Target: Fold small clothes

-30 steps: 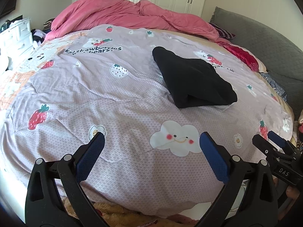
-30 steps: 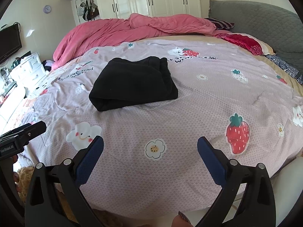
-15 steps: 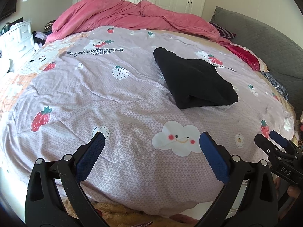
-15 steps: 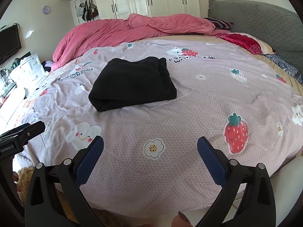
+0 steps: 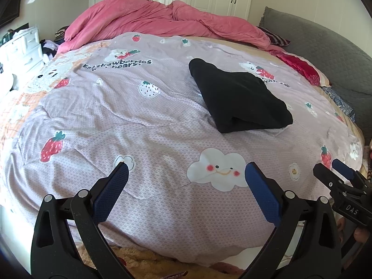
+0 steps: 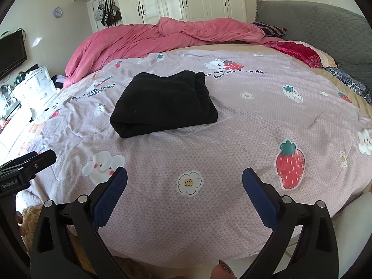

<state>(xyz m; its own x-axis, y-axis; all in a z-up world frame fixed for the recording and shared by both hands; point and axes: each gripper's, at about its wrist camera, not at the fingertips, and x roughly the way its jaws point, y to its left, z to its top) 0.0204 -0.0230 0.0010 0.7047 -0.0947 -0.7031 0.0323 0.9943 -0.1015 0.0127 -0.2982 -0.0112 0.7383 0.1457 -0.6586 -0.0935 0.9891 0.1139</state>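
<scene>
Change: nothing we track shifts; only our view drifts slightly.
Garment: folded black fabric bundle rests mid-frame on lilac strawberry-print quilt, apparently finished.
Claws: left gripper and right gripper released, empty, held low-frame clear of the fold.

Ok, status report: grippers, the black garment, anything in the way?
Left gripper open, empty. Right gripper open, empty. Black garment folded on bedspread, untouched. Path to it unobstructed.

Both wrist views sit low at the bed's near edge, facing its far side — sharing the folded black garment.
</scene>
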